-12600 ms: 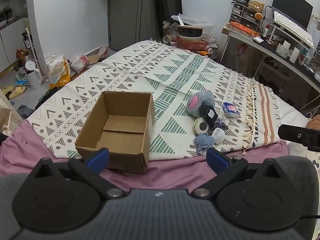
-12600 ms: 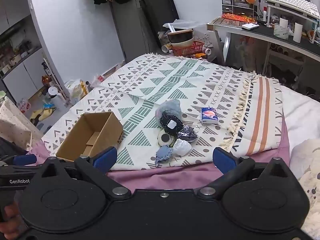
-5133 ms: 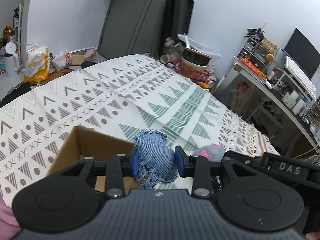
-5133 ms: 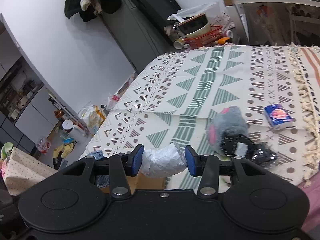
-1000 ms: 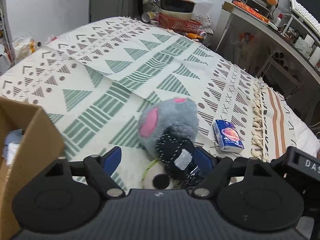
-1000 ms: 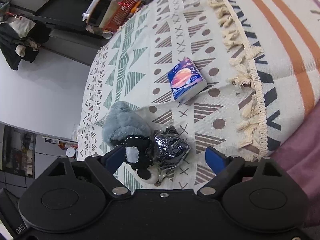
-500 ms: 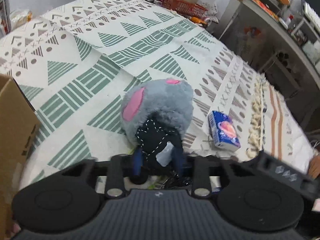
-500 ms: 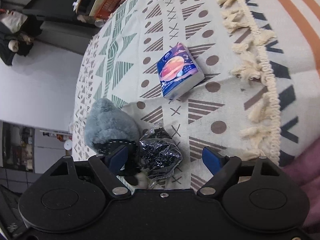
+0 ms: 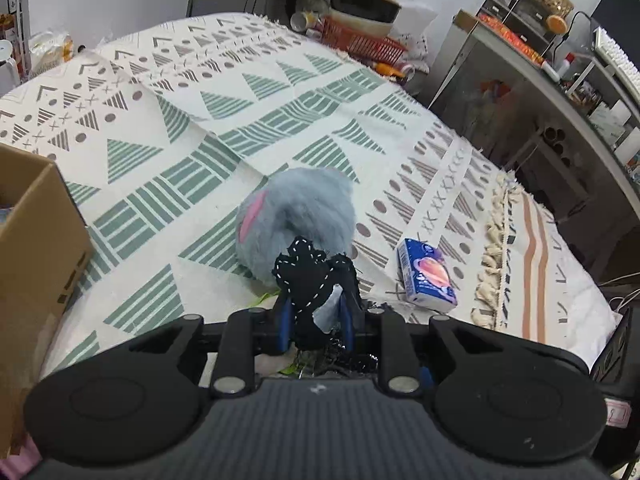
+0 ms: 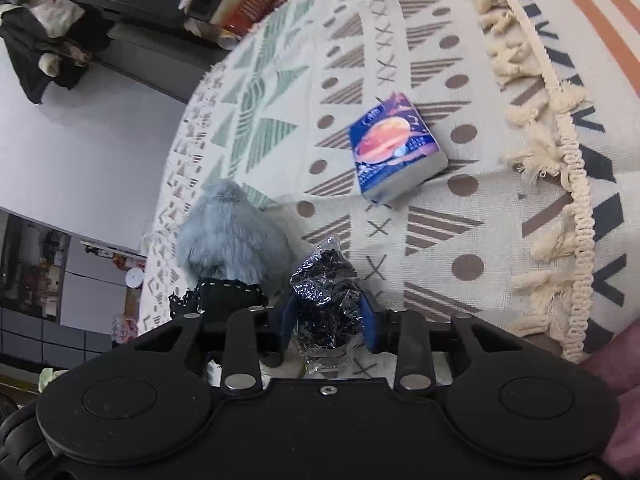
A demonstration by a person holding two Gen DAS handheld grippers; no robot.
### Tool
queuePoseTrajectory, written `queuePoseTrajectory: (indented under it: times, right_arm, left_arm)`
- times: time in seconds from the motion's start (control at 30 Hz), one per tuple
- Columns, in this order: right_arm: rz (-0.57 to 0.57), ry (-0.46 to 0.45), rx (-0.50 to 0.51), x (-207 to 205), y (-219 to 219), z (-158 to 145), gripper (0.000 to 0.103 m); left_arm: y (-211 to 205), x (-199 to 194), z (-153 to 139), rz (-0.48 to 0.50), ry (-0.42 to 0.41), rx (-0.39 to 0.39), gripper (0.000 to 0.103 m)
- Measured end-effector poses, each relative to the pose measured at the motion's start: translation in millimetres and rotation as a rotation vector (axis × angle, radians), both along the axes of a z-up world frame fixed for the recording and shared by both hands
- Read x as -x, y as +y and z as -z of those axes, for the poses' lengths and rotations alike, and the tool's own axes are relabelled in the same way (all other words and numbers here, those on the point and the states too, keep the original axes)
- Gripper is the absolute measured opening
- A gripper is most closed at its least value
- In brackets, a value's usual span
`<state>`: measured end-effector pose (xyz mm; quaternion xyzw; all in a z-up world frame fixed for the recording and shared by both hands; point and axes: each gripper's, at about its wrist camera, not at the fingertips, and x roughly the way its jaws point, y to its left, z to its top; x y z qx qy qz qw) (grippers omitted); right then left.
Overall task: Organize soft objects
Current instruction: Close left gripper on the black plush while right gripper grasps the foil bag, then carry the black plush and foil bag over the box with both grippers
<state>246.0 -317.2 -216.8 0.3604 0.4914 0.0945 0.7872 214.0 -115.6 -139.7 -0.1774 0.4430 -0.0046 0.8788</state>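
Left wrist view: left gripper (image 9: 314, 322) clamped narrow on a black felt patch (image 9: 310, 280) with white stitching, blue fingers (image 9: 283, 320) pressing its lower half from both sides. Patch standing up between them, just in front of a grey plush toy (image 9: 296, 216) lying on the patterned blanket (image 9: 280, 112) over the bed. Cardboard box (image 9: 36, 236) at the left edge, tissue pack (image 9: 426, 276) to the right. Probably light and floppy, likely to fold if pinched at an edge; best taken across the middle.

Right wrist view: right gripper (image 10: 328, 318) closed around a crinkly black-and-silver bag (image 10: 326, 288), fingers (image 10: 368, 318) snug on both flanks. Bag resting on the blanket, beside the plush toy and the felt patch. Seemingly light, squashy and a bit slick; a grip low on the bulk looks safest.
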Motion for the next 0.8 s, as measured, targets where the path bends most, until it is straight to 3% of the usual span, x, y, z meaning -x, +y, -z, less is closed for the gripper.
queuePoseTrajectory:
  times: [0.23, 0.8]
  right_arm:
    - [0.002, -0.061, -0.006, 16.0, -0.7, -23.9, 0.03]
    - [0.064, -0.201, 0.09, 64.5, 9.4, -98.7, 0.029]
  left_arm:
    - [9.6, 22.2, -32.9, -0.02, -0.061, 0.006, 0.024]
    - [41.7, 65.4, -87.7, -0.056, -0.144, 0.054, 0.024]
